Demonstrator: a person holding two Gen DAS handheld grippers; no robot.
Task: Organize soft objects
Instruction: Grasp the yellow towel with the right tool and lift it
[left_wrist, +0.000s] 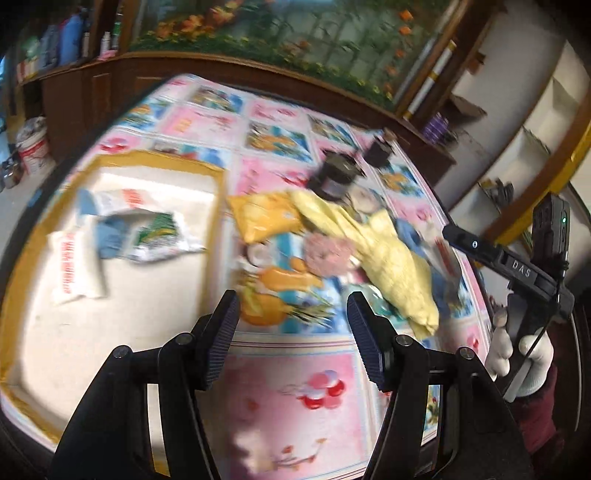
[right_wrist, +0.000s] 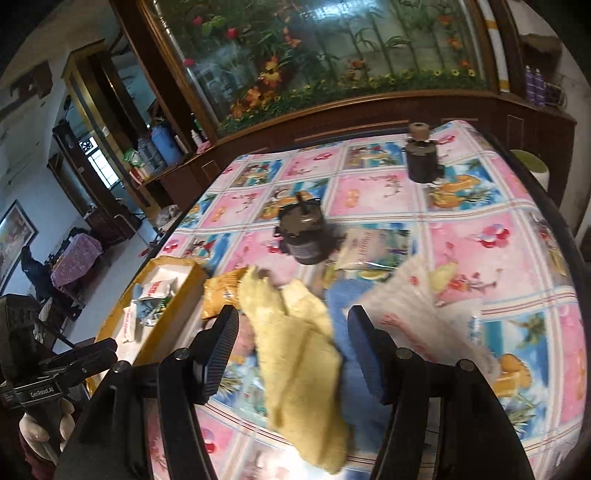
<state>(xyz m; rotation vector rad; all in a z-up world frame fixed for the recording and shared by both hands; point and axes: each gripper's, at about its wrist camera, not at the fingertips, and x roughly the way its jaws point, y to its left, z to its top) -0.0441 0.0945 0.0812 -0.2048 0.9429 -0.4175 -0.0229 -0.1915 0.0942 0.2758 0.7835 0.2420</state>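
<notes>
In the left wrist view my left gripper (left_wrist: 293, 332) stands open over the patterned tablecloth (left_wrist: 295, 387), with nothing between its fingers. Left of it is a yellow-rimmed box (left_wrist: 218, 206) holding several soft packets (left_wrist: 147, 229). Beyond the fingers lies a pile: a yellow cloth (left_wrist: 388, 258), an orange packet (left_wrist: 262, 218) and a pink fuzzy thing (left_wrist: 327, 254). My right gripper (right_wrist: 293, 350) is open above the yellow cloth (right_wrist: 299, 354), and its pads do not press on the cloth. A blue cloth (right_wrist: 343, 302) and a clear printed bag (right_wrist: 424, 306) lie beside it.
Two dark cylinders (right_wrist: 303, 236) (right_wrist: 421, 158) stand on the table behind the pile. A dark wooden cabinet with a planted glass tank (right_wrist: 332, 55) runs along the far edge. A gloved hand (left_wrist: 517, 354) shows at the right, another gloved hand (right_wrist: 40, 424) at the lower left.
</notes>
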